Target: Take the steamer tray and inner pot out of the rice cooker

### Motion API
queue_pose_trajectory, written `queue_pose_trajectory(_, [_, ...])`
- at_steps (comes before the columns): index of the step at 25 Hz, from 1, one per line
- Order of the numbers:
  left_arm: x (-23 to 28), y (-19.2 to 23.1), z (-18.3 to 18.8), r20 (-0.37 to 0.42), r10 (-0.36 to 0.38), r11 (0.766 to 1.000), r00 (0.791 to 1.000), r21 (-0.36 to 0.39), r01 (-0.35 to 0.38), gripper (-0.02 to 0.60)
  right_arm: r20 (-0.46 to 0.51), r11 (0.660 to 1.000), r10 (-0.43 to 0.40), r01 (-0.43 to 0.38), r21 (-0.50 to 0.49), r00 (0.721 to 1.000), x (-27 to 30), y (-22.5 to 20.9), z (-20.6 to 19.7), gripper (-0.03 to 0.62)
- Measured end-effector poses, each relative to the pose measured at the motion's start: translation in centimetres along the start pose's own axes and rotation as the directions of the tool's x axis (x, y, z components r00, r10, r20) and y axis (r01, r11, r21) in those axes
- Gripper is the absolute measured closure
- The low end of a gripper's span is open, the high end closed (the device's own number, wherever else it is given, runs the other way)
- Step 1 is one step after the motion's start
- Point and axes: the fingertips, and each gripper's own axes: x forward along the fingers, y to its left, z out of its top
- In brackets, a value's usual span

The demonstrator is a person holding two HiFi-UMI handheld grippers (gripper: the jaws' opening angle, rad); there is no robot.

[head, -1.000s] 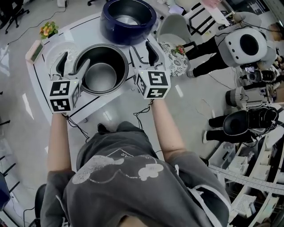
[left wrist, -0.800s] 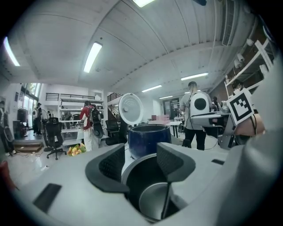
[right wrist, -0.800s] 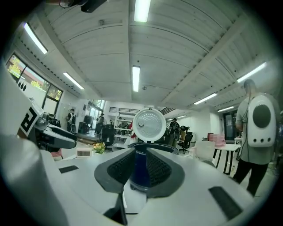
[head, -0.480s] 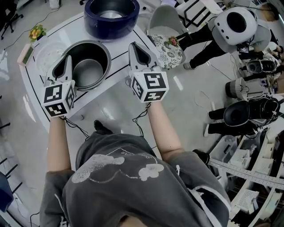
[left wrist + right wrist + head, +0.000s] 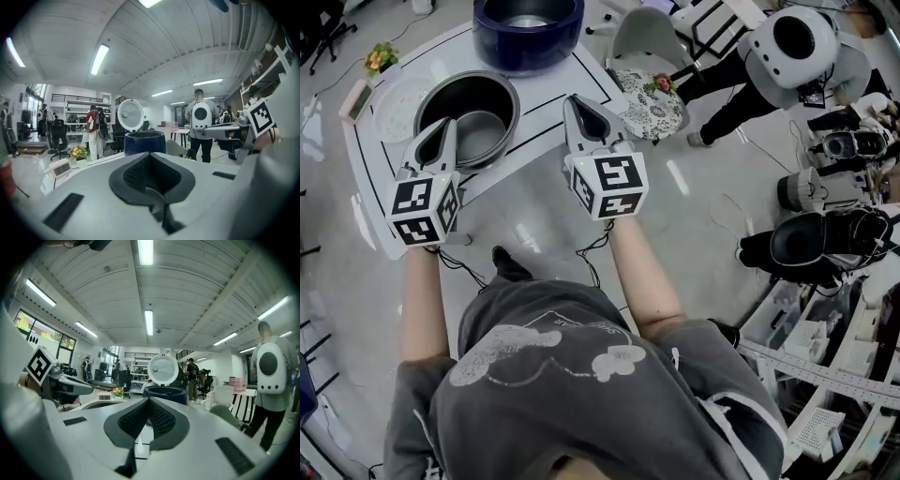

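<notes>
The dark grey inner pot [image 5: 467,117] stands on the white table [image 5: 525,155], outside the dark blue rice cooker [image 5: 528,28] at the far edge. A white round steamer tray [image 5: 397,108] lies left of the pot. My left gripper [image 5: 447,127] is shut and empty, its tip near the pot's near-left rim but apart from it. My right gripper [image 5: 574,103] is also shut and empty, to the right of the pot. Past the left gripper [image 5: 150,157], the left gripper view shows the cooker [image 5: 144,142] with its lid [image 5: 131,115] up. The right gripper view shows the right gripper [image 5: 149,401] and the cooker [image 5: 165,392].
A chair with a floral cushion [image 5: 656,89] stands right of the table. A small flower pot [image 5: 380,58] and a little clock [image 5: 354,98] sit at the table's left corner. People [image 5: 787,47] stand at the right, beside shelves and gear.
Both grippers stood open on either side of the pot's rim; now both are shut and have drawn back toward me. The pot stays on the table.
</notes>
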Motion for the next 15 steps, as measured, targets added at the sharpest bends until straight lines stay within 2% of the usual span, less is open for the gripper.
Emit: queue_pose_trajectory(15, [-6.8,-6.6,-2.6,-0.017,0.023,1.0,1.0,0.001,-0.023,0.574,0.005,0.999,0.029,-0.03,0.014,1.0,-9.3,1.2,-1.4,0.566])
